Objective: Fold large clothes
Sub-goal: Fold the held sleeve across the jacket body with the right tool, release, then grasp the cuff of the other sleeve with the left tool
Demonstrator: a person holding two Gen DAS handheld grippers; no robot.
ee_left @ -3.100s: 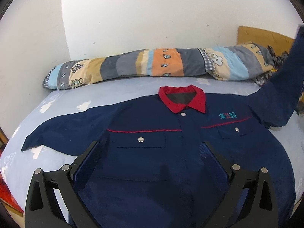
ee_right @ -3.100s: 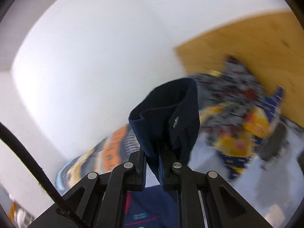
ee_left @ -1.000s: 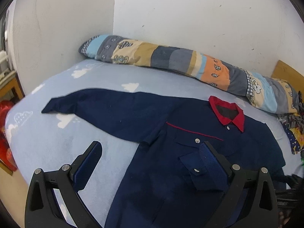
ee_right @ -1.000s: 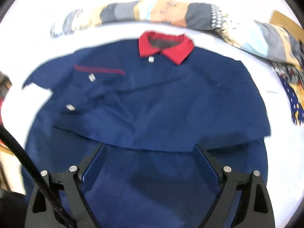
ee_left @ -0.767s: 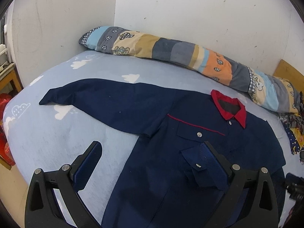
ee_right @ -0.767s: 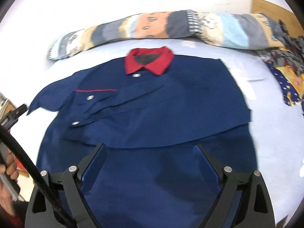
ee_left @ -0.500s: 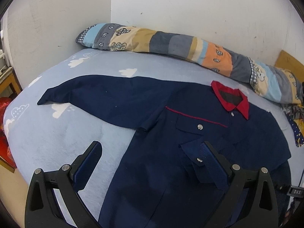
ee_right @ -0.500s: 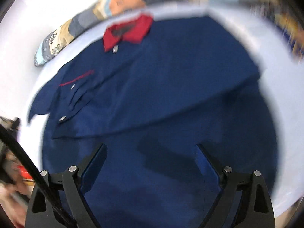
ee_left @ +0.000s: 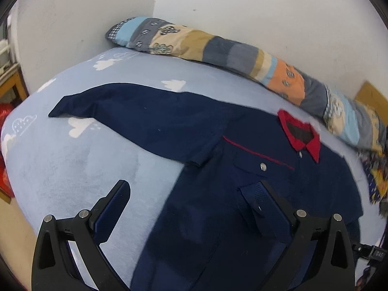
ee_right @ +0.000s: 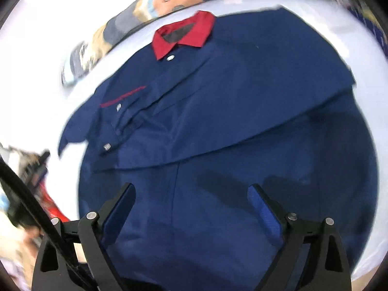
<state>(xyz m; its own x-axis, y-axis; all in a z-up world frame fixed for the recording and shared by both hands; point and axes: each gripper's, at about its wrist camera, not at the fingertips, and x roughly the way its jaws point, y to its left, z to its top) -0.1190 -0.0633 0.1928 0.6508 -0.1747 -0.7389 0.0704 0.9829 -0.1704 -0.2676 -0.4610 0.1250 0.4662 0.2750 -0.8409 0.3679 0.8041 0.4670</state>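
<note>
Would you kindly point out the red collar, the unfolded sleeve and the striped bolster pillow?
red collar (ee_right: 186, 35), right wrist view, on its right flap.
unfolded sleeve (ee_left: 135, 114), left wrist view, mid-length.
striped bolster pillow (ee_left: 218, 48), left wrist view, on a grey band.

place: home bedroom | bed (ee_left: 72, 160) with light blue cloud-print sheet fills the view; long patchwork bolster (ee_left: 218, 51) lies along the white wall (ee_left: 242, 4) at a corner | wooden headboard (ee_left: 371, 97) at right; wooden furniture (ee_left: 14, 84) at left edge

Navy shirt (ee_left: 242, 206) — red collar (ee_left: 300, 133) — on pale-blue cloud-print sheet (ee_left: 72, 150).
</note>
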